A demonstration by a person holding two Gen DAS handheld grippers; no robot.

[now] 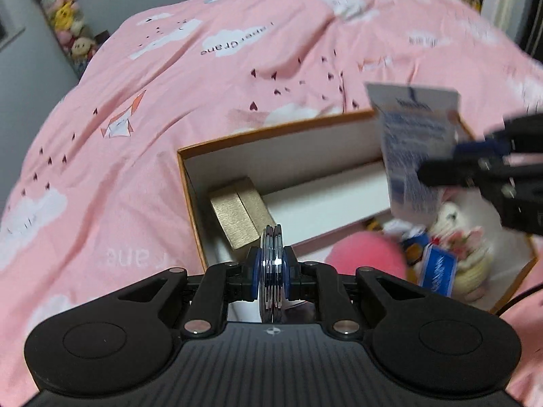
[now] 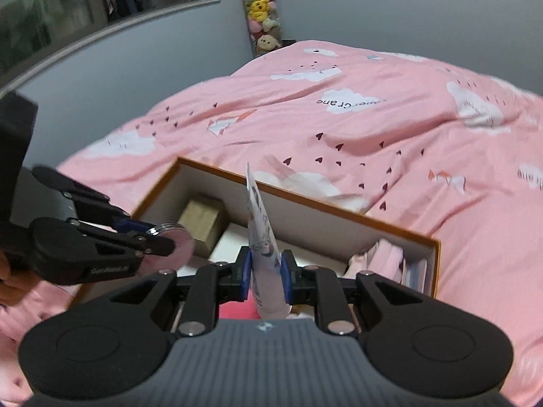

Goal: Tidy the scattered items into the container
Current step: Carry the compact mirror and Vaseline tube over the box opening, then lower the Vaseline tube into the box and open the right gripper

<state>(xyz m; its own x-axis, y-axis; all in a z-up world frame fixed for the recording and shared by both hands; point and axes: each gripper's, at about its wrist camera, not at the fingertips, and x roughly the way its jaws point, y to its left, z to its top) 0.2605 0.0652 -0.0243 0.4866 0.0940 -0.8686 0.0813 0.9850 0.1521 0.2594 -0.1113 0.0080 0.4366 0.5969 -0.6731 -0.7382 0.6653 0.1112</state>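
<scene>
Above the open box (image 1: 190,156) on the pink bed (image 1: 135,78), the left tool (image 1: 272,264) clamps a round compact (image 1: 271,247). Right tool (image 2: 265,271) grips a white tube (image 2: 261,224).

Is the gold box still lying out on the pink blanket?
No, the gold box sits inside the open container, in its corner, not on the pink blanket.

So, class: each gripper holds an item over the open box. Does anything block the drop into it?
Nothing visible does. The left gripper clamps a round compact above the box, near a gold case. The right gripper clamps a tube over bare floor; the box has no lid on.
</scene>
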